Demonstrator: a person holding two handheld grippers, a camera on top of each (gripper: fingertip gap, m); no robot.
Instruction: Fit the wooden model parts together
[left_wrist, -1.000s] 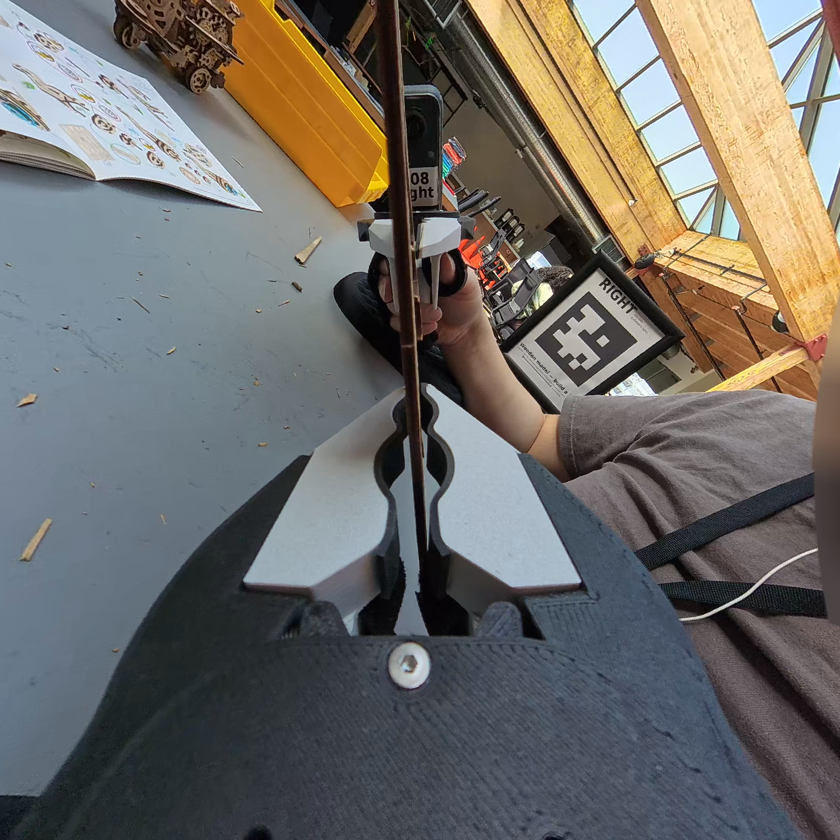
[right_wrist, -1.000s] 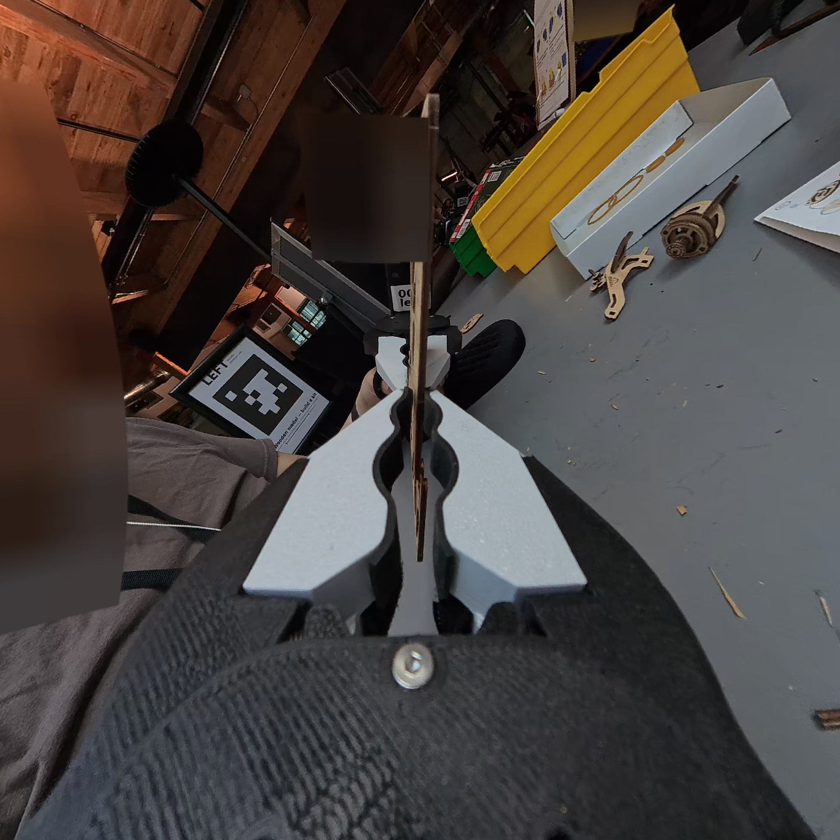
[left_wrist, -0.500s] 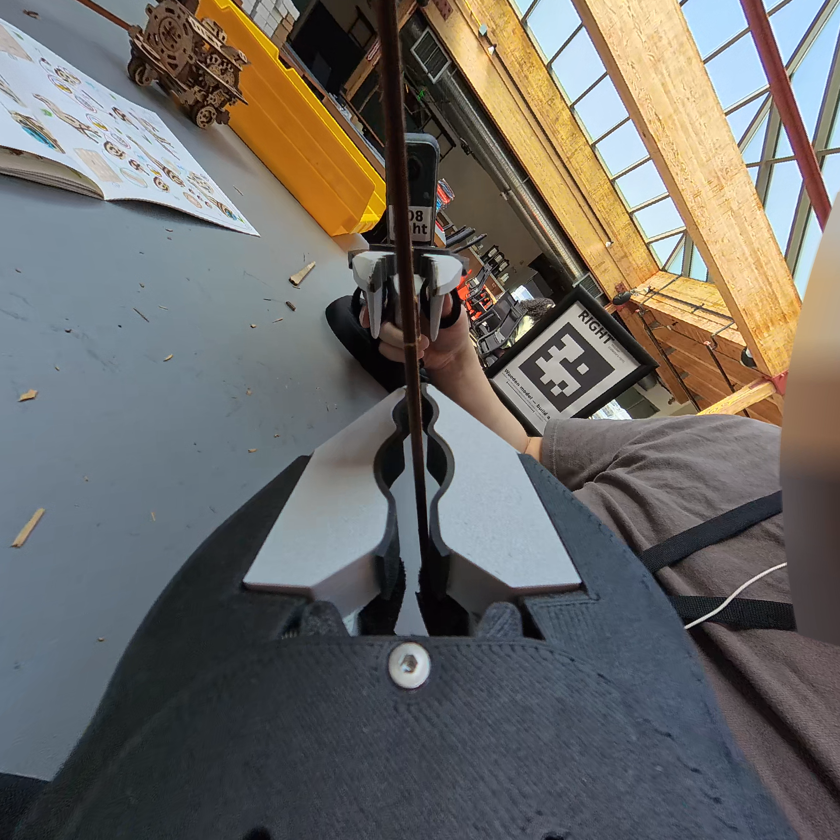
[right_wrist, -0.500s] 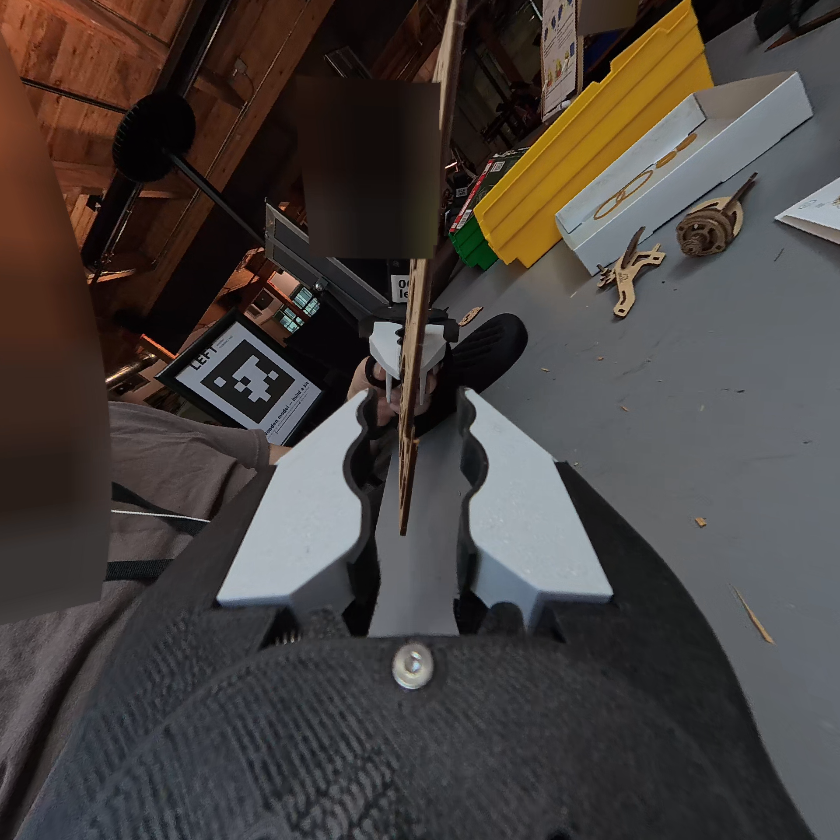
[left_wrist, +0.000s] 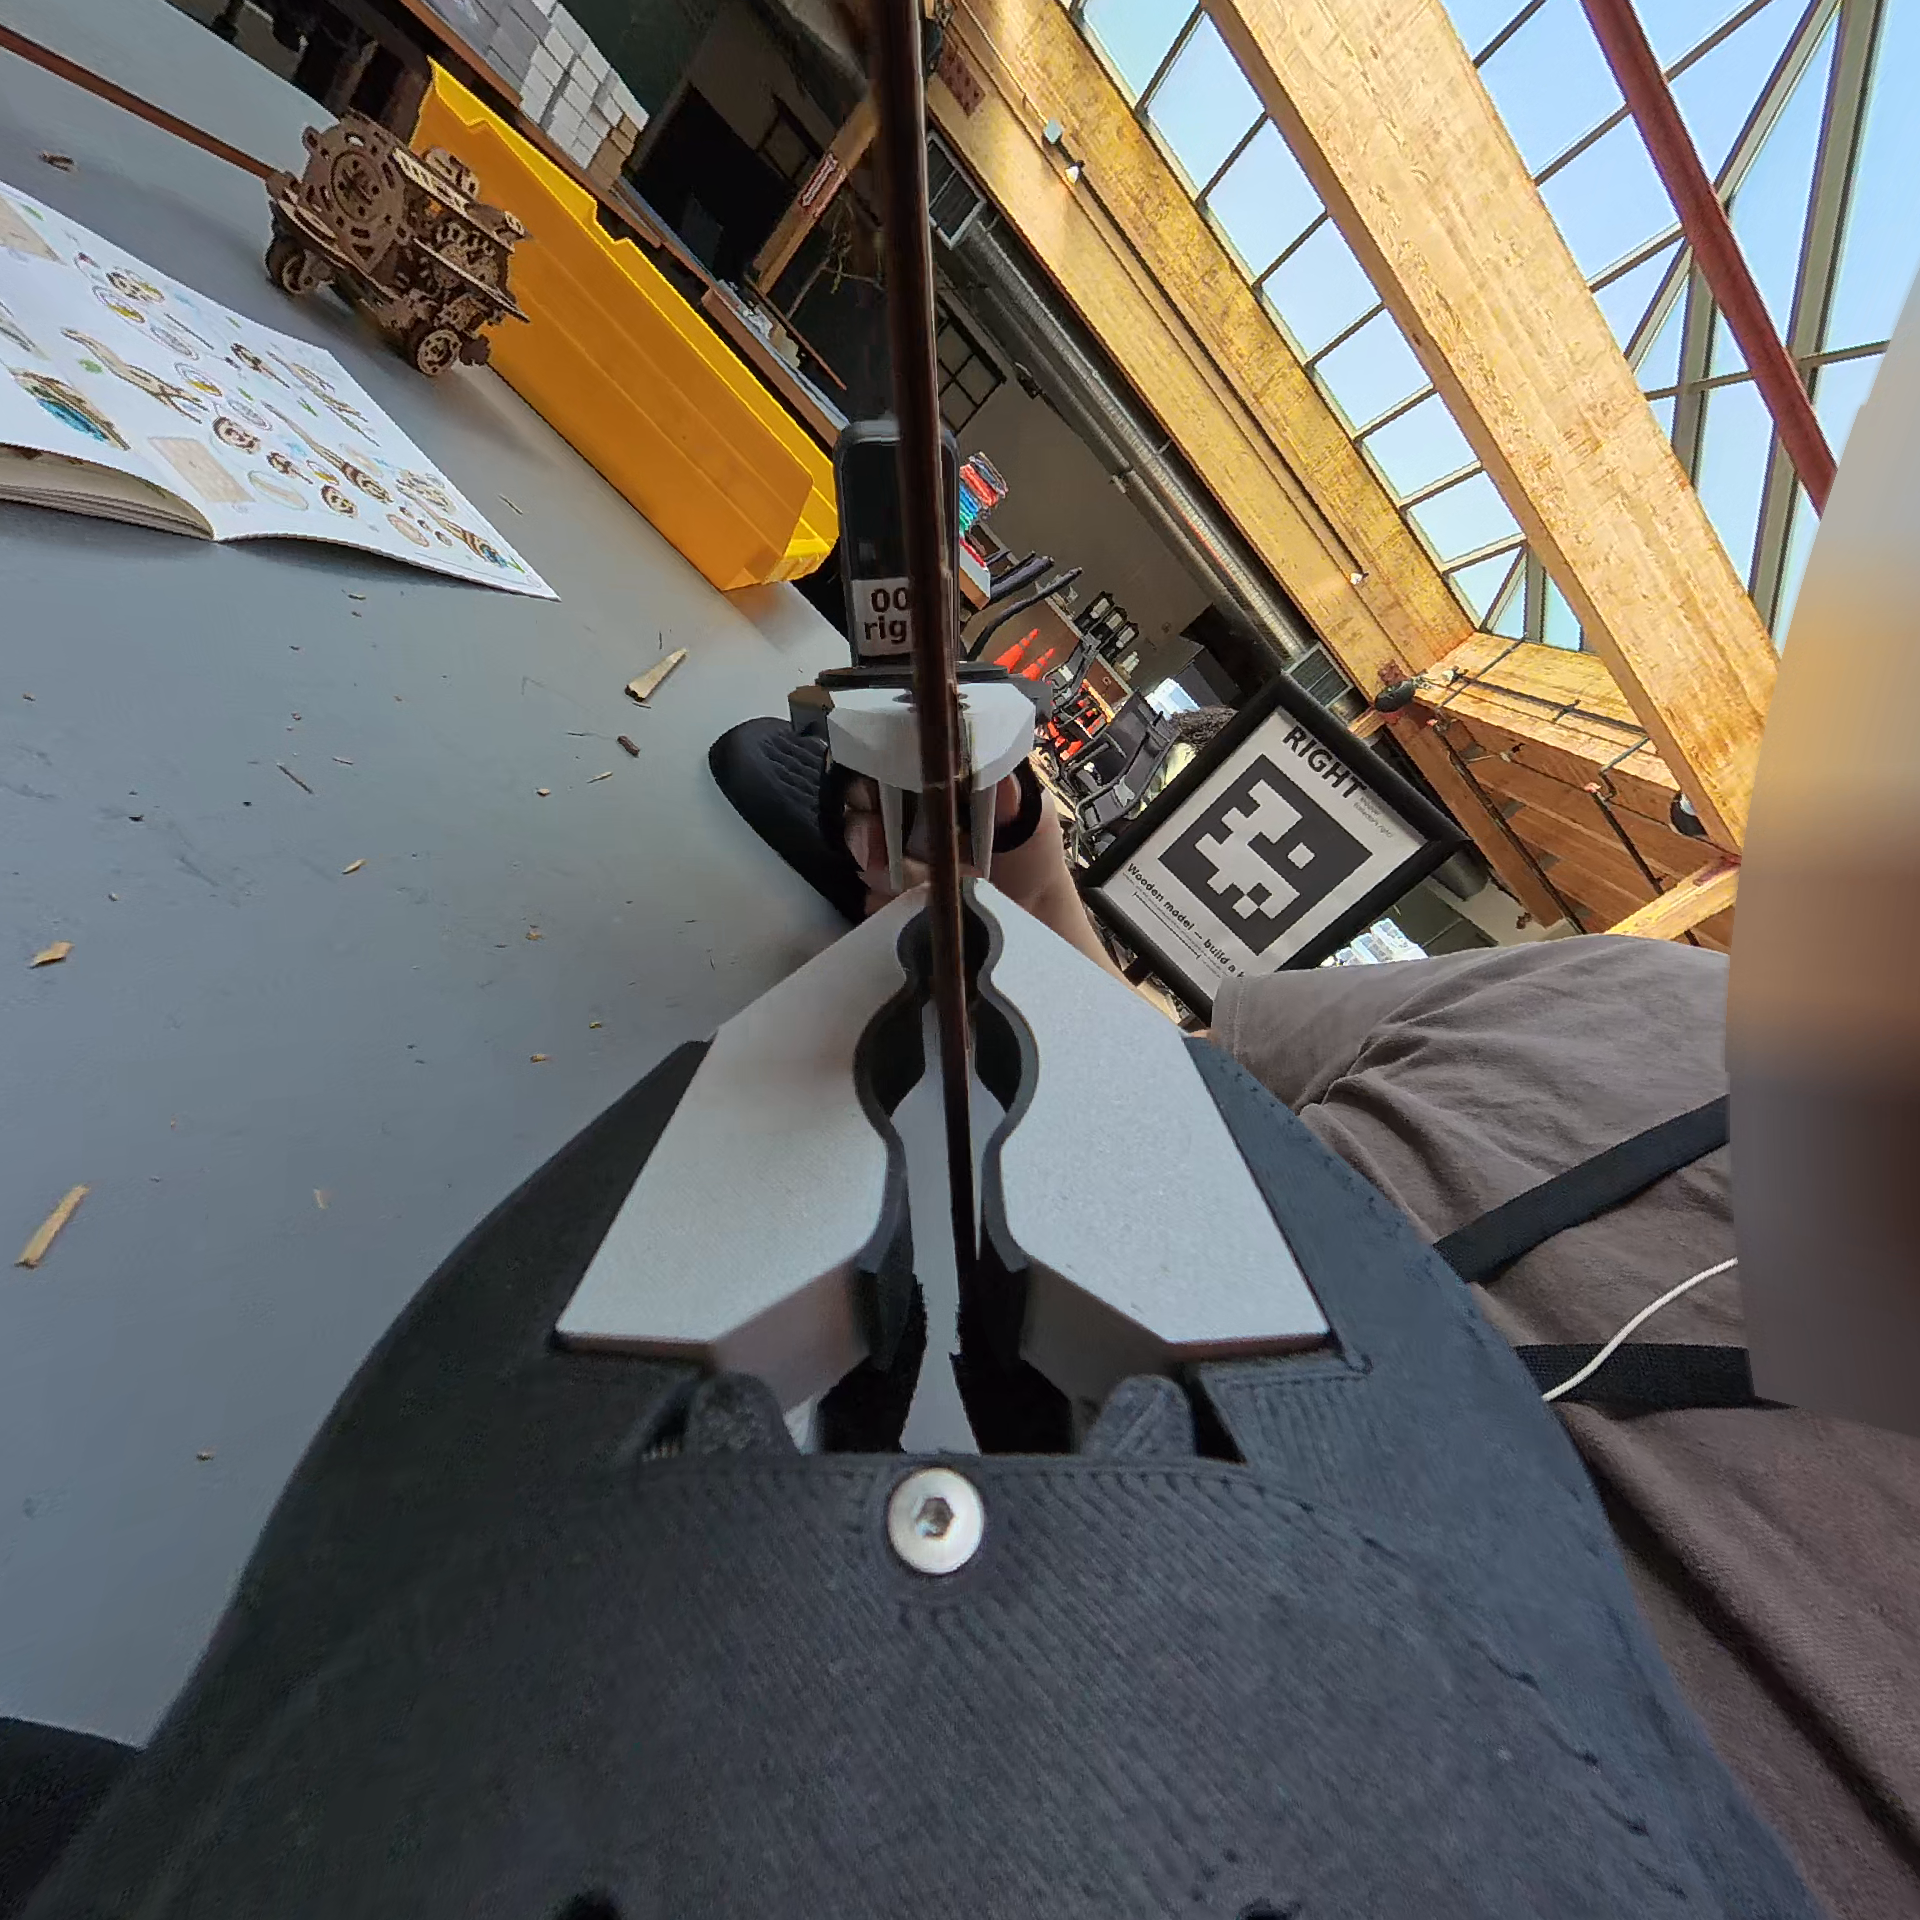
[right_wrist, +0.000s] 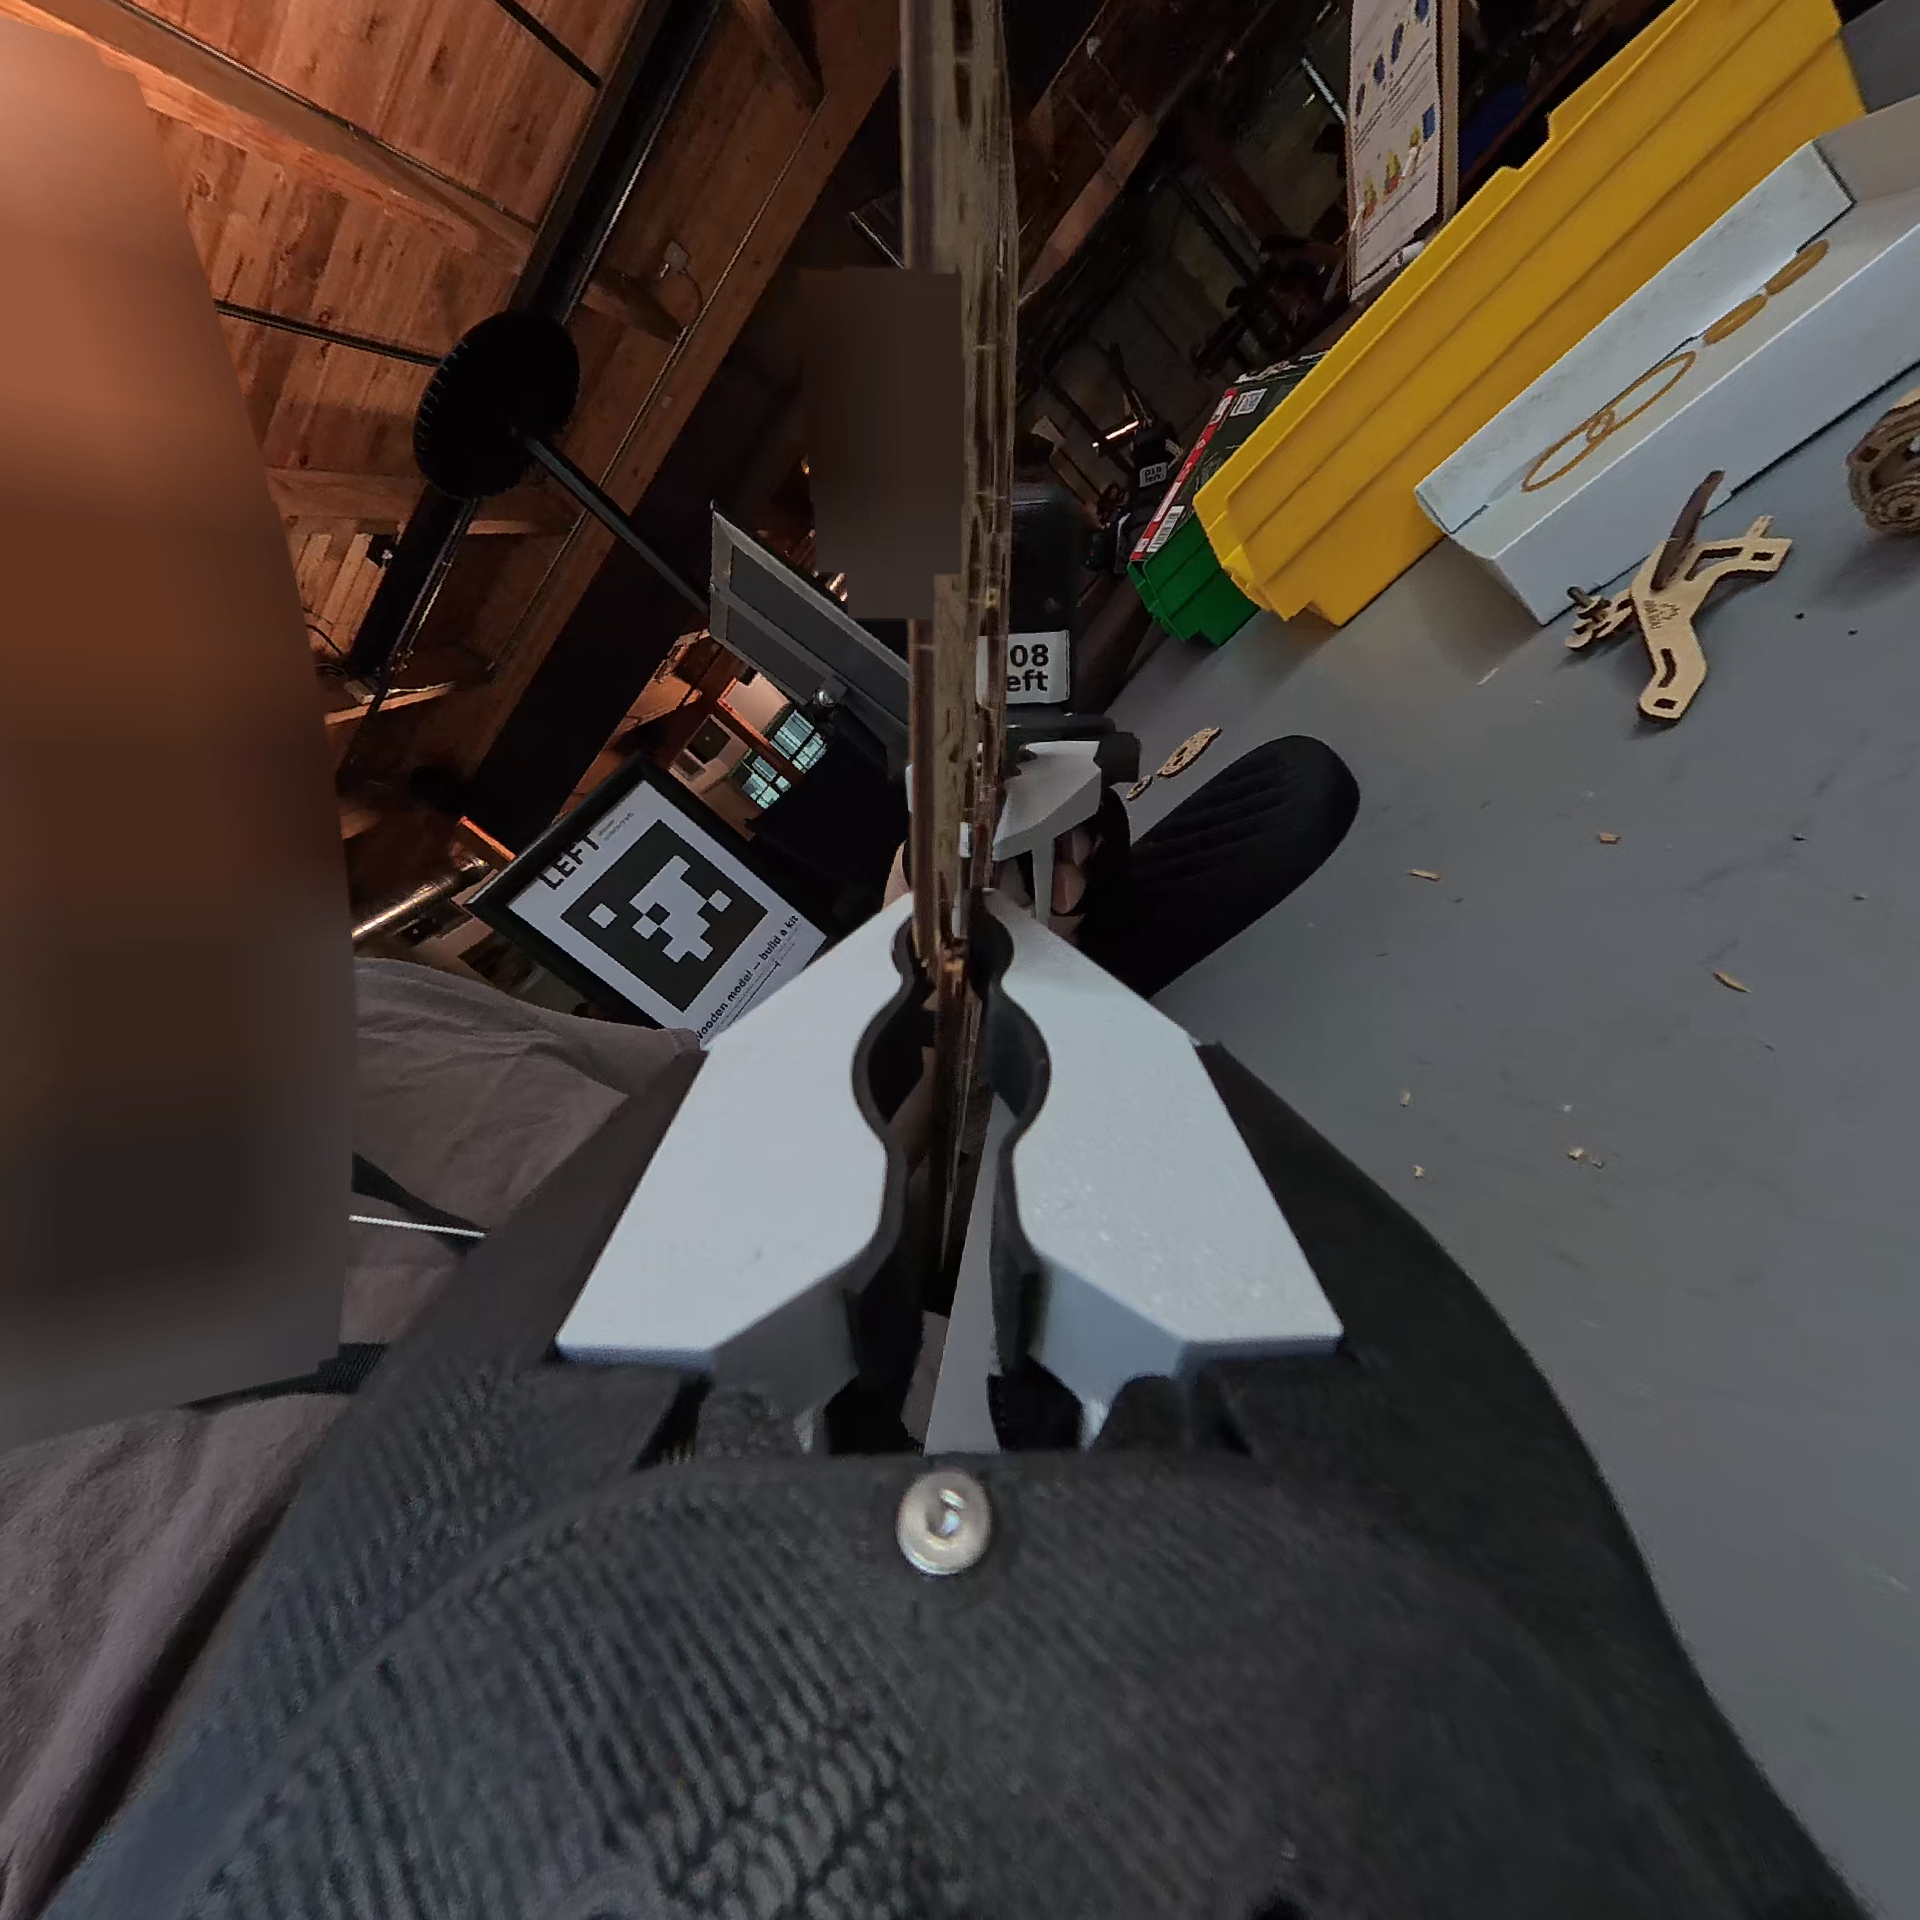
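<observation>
Between both sets of fingers, a thin wooden sheet is held edge-on above the grey table: the left gripper and right gripper are each clamped on it. Framed marker signs bearing print are seen behind, under timber beams.

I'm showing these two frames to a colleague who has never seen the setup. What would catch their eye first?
First, the thin wooden sheet seen edge-on, running up the middle of both views, with the left gripper and the right gripper facing each other, jaws closed on it from opposite ends. Next, the yellow bins at the far edge of the grey table, with a built wooden model beside an open instruction booklet.
</observation>
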